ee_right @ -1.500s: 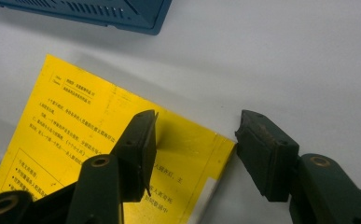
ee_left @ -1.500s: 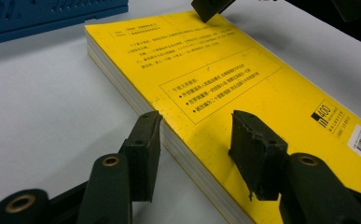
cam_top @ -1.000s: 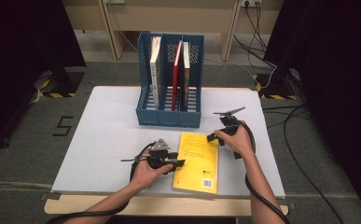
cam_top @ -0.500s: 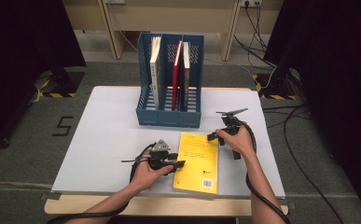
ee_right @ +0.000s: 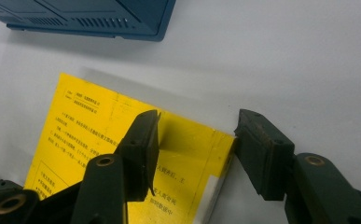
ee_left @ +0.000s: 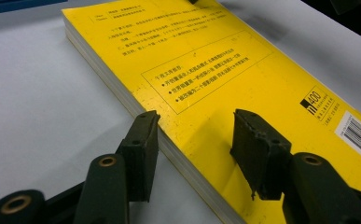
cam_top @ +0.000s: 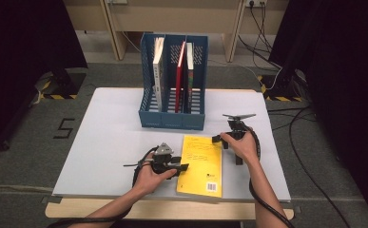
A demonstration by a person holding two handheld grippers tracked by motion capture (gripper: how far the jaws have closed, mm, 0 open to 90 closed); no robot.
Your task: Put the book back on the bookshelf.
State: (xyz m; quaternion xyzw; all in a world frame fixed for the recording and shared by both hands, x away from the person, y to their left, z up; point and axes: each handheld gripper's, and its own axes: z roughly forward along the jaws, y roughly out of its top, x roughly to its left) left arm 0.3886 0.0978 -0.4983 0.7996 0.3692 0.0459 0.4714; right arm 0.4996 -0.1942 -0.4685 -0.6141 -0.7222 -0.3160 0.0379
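Observation:
A yellow book (cam_top: 200, 164) lies flat on the white table (cam_top: 110, 128), back cover up with a barcode near its front corner. My left gripper (cam_top: 182, 167) rests low at the book's left edge. In the left gripper view it (ee_left: 194, 116) is open, one pad beside the page edge and the other over the yellow book's cover (ee_left: 225, 70). My right gripper (cam_top: 218, 139) is at the far right corner. Its jaws (ee_right: 197, 116) have just been closing and straddle that corner of the yellow book (ee_right: 89, 126) without pressing on it.
A blue file rack (cam_top: 173, 118) stands behind the book at the table's middle back, holding a white, a red and a dark book upright. Its base (ee_right: 99, 18) shows close ahead of the right gripper. Cables trail from both hands off the front edge.

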